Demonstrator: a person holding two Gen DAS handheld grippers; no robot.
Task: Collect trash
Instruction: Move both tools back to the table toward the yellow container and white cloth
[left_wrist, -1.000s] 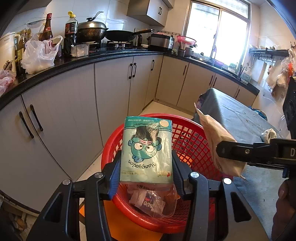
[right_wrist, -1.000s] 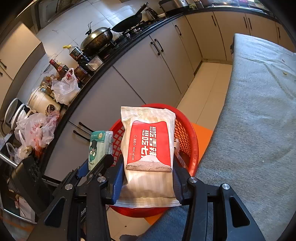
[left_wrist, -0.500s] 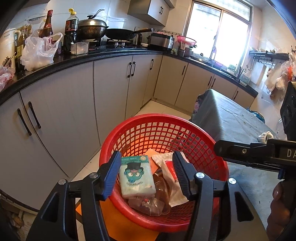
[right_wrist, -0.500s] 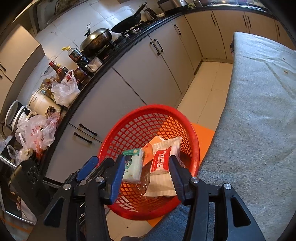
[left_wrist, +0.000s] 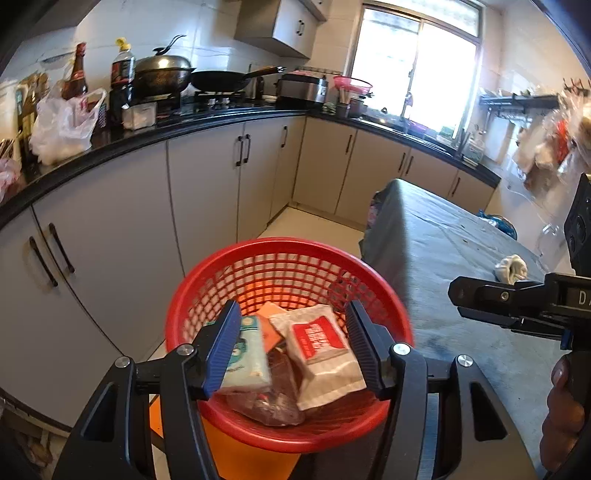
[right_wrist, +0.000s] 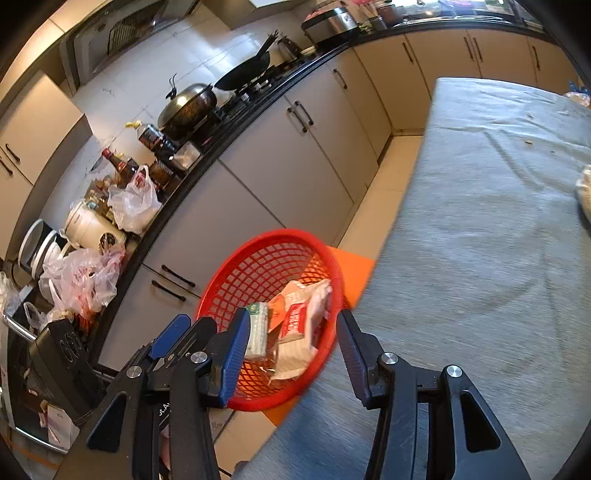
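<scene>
Left wrist view: a red basket (left_wrist: 288, 258) is seen just beyond the left tool (left_wrist: 291, 347), standing on an orange stool (left_wrist: 236, 458) beside a grey-covered counter (left_wrist: 450, 251). Four pieces of trash are counted in it: one teal tissue pack (left_wrist: 249, 354), one red-and-white wipes pack (left_wrist: 321, 347), one orange card (left_wrist: 271, 325) between and behind them, and one clear wrapper (left_wrist: 273, 398) under them. The two packs lie side by side, tilted against each other.

A white crumpled item (left_wrist: 511, 267) lies on the counter, well apart from the basket. A kitchen is shown around it: grey cabinets (left_wrist: 207, 184) under a black worktop (left_wrist: 122, 134), on which one lidded wok (left_wrist: 162, 75), one frying pan (left_wrist: 221, 79), two bottles and a white plastic bag (left_wrist: 62, 125) can be made out, with a bright window (left_wrist: 413, 66) at the far end.

The left tool is pointed down at the basket, its jaws held apart with nothing gripped. The right tool (right_wrist: 291, 354) is likewise tilted down over the basket rim, jaws apart and empty. In the left view it is seen from the side at the right edge, held by a hand (left_wrist: 561, 413).
</scene>
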